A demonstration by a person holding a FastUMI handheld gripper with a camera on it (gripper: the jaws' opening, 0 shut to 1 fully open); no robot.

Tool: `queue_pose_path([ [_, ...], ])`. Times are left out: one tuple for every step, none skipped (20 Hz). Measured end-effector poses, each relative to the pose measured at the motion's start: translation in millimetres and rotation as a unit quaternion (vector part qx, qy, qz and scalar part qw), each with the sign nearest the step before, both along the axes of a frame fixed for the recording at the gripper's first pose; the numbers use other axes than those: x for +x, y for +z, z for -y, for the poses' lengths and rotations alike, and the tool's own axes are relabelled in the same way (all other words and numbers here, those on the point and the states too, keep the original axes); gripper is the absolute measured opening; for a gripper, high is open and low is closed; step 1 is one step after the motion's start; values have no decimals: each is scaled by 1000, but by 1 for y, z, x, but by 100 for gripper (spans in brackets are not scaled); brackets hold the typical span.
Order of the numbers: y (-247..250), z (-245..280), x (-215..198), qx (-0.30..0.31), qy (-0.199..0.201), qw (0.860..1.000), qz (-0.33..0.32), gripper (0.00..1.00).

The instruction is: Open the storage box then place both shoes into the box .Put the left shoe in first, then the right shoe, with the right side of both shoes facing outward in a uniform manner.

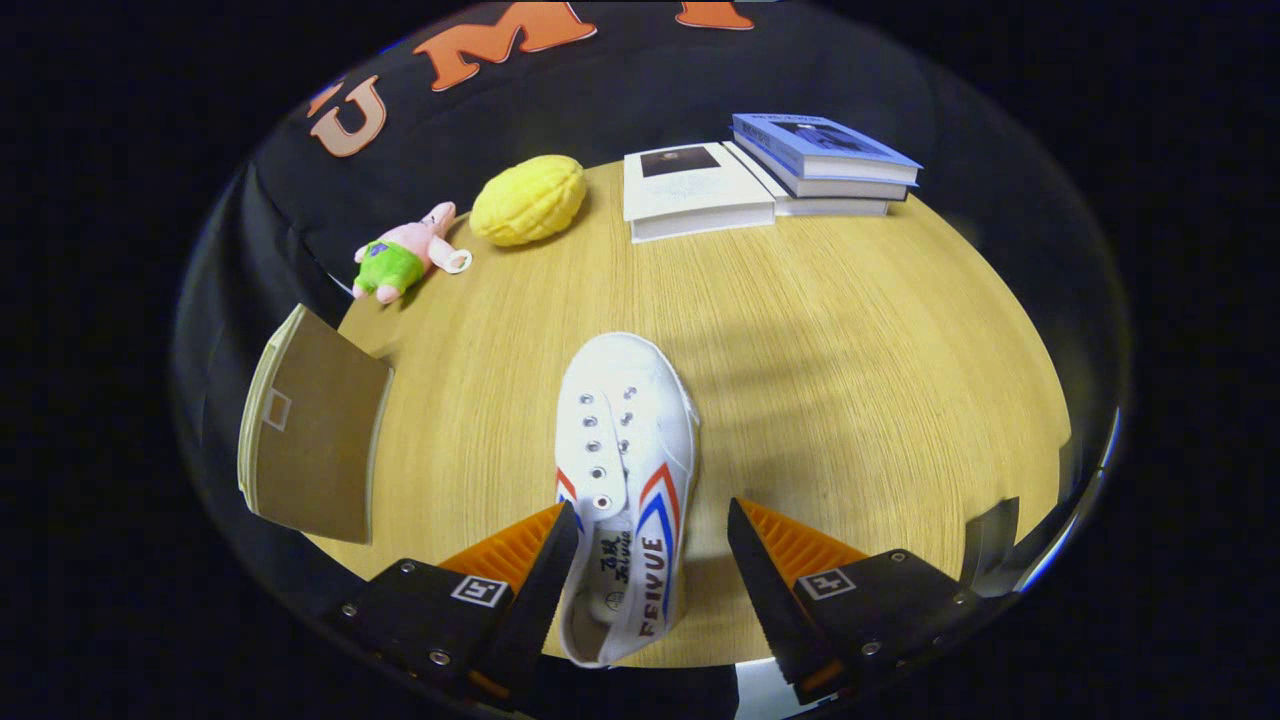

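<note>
The claw [652, 520] stands open, its two fingers spread on either side of a white shoe [625, 470] with red and blue stripes; the left finger sits just beside the shoe's heel end, the right finger stays apart from it. The shoe lies on the wooden surface [850, 350], toe pointing away from the fingers. To the left a brown box flap [315, 440] tilts up. Beyond the shoe lie a pink plush toy [405, 255], a yellow plush [528, 200] and stacked books [770, 175]
</note>
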State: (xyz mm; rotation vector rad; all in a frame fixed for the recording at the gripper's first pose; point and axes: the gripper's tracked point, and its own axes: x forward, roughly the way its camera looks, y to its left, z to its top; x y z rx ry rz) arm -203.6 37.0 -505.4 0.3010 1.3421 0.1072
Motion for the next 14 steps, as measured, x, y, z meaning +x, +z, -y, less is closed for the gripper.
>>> queue_pose_path([
  [-6, 0, -2, 4, -4, 1000, -6, 90],
  [-13, 0, -3, 9, -6, 1000, -12, 88],
  [-20, -3, -4, 16, -11, 1000, -18, 86],
  [-25, -8, -6, 30, -13, 999, -27, 80],
  [-23, -9, -5, 37, -21, 999, -29, 76],
  [-26, -12, -4, 47, -19, 998, -43, 69],
  [-26, -17, -8, 63, -30, 996, -56, 63],
  [-25, -15, -6, 72, -55, 994, -67, 50],
  [-27, -14, -5, 81, -62, 992, -77, 46],
  [-27, -12, -2, 88, -78, 990, -81, 36],
  [-26, -13, -3, 98, -81, 988, -84, 28],
  [-25, -13, -5, 107, -90, 986, -94, 18],
  [-22, -17, -6, 119, -103, 981, -111, 15],
  [-17, -21, -2, 131, -121, 977, -116, 13],
])
